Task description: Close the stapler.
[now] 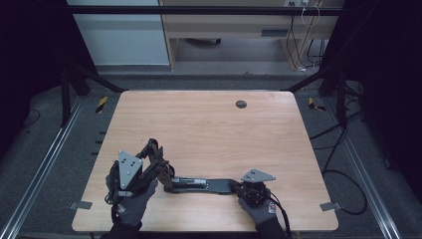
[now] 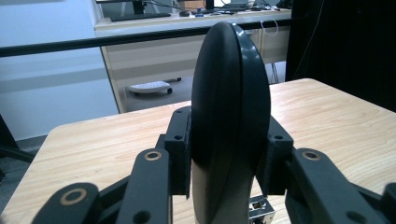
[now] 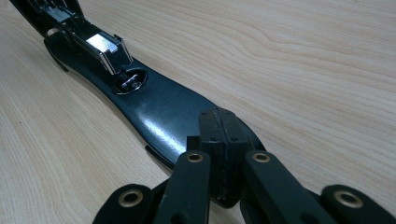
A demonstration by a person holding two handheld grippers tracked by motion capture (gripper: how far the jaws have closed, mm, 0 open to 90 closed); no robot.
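High view: a black stapler, opened up, lies near the front edge of the bench [image 1: 209, 114]. Its base [image 1: 219, 185] runs flat between the two grippers. The left gripper [image 1: 155, 164] has the stapler's top arm [image 1: 160, 172] lifted up off the base, hinge end just to its right. The right gripper [image 1: 238, 186] sits at the other end of the base w/ its jaws down on it.

Left gripper view: the top arm [image 2: 231, 121] stands upright, edge-on, right between the gripper's pads [image 2: 180, 149], which press both sides. So it's gripping the top arm, jaws abt half closed. A bit of bright metal shows below, by the lower edge of the view.

Right gripper view: jaws fully closed, pads [image 3: 219, 135] together and pressed down on the near tip of the base [image 3: 163, 112], pinning rather than pinching it as far as I can tell. Ahead of the gripper: the metal staple channel [image 3: 105, 46] & the anvil plate [image 3: 130, 80], exposed.

Step in hand, prob: swinging the stapler open while the base is held down. Next move calls for a steady hold on the right, and the left following the hinge's arc w/o twisting, else the base could skid or lift.
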